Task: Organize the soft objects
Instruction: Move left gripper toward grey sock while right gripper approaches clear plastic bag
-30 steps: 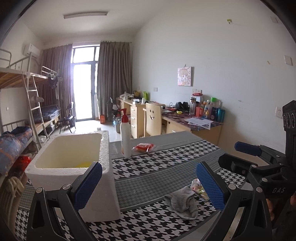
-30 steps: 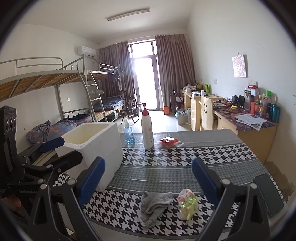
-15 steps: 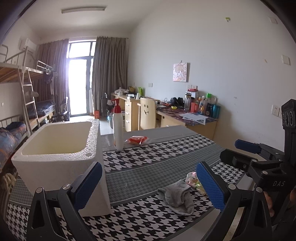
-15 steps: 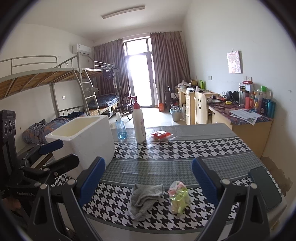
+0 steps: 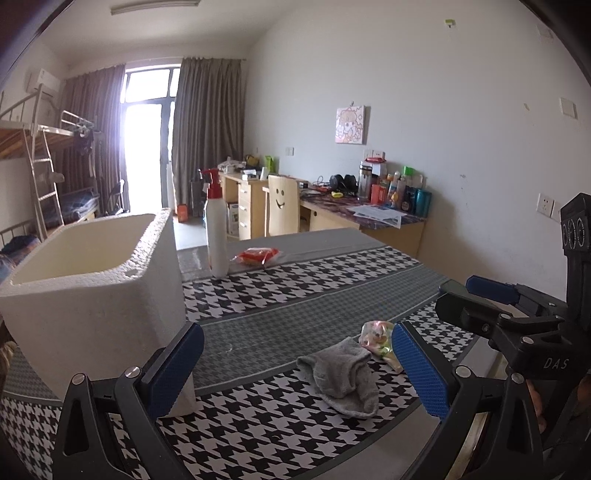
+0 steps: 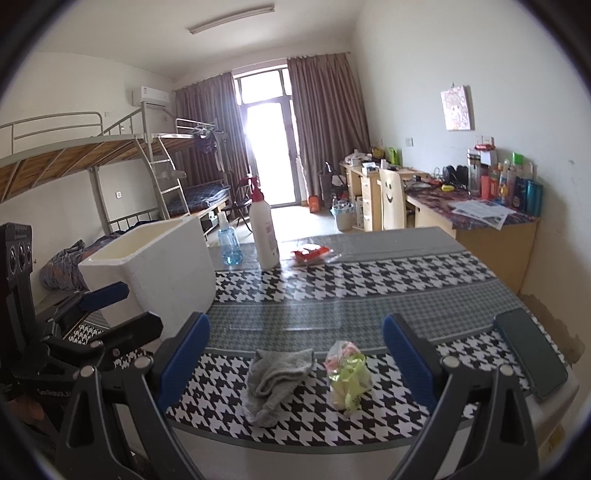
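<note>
White walls (image 5: 424,92), white ceiling with tube light (image 6: 231,19). Glass balcony door (image 6: 267,140) at far end, strongly backlit, brown curtains (image 6: 327,125) either side. AC unit (image 6: 154,95) high on left wall. Metal bunk beds (image 6: 110,147) with ladder along left side. Wooden desks (image 5: 369,225) along right wall, cluttered with bottles; chair (image 5: 282,210) with smiley face on backrest. Cartoon picture (image 5: 350,124) on right wall. Pale floor (image 6: 314,221) near door.

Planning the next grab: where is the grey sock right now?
The grey sock lies crumpled near the table's front edge, just left of the small plastic bag in the right wrist view, right of the foam box.
</note>
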### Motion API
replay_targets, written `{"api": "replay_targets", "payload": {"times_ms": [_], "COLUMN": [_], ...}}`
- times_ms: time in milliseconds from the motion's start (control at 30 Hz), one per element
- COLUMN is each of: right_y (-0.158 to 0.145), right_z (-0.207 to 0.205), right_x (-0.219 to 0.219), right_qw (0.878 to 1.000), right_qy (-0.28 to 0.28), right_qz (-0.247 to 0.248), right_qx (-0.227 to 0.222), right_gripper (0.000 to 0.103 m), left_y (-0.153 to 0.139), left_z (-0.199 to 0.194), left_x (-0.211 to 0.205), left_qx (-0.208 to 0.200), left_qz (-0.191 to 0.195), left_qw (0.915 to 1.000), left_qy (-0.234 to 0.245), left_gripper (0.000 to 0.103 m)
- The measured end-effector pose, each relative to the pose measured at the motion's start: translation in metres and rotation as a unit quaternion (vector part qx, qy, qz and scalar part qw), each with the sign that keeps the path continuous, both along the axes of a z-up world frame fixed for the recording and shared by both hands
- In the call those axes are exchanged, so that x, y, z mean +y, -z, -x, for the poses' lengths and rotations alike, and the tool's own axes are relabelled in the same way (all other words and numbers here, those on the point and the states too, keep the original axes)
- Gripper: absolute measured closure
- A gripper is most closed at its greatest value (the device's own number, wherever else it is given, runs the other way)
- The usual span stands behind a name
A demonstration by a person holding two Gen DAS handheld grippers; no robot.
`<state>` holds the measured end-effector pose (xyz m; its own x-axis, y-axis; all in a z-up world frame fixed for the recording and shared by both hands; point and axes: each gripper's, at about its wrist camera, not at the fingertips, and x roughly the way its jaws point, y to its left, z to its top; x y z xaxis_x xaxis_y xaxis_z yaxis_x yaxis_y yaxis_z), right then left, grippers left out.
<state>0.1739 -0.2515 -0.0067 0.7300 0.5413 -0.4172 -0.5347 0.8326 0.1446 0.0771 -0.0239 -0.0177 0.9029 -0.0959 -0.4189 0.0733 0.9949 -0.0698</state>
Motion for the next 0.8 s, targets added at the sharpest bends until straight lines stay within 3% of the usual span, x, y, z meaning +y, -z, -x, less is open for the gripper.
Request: {"api": "replay_targets", "payload": {"times_ms": [800], "right_y": [0.028], "right_z": [-0.021], "right_x": [-0.007], "right_qw": [0.998], "right_qy": [0.016], "right_qz": [0.030], "right_qx": [0.051], "right_gripper": [0.006], "left_y": [0.037], "left_z": [-0.031], "left_x": [-0.022], "left_qx": [0.075], "left_qz": [0.004], "left_qw": [0.9968], "left_qy": [0.029], "left_gripper": [0.001]}}
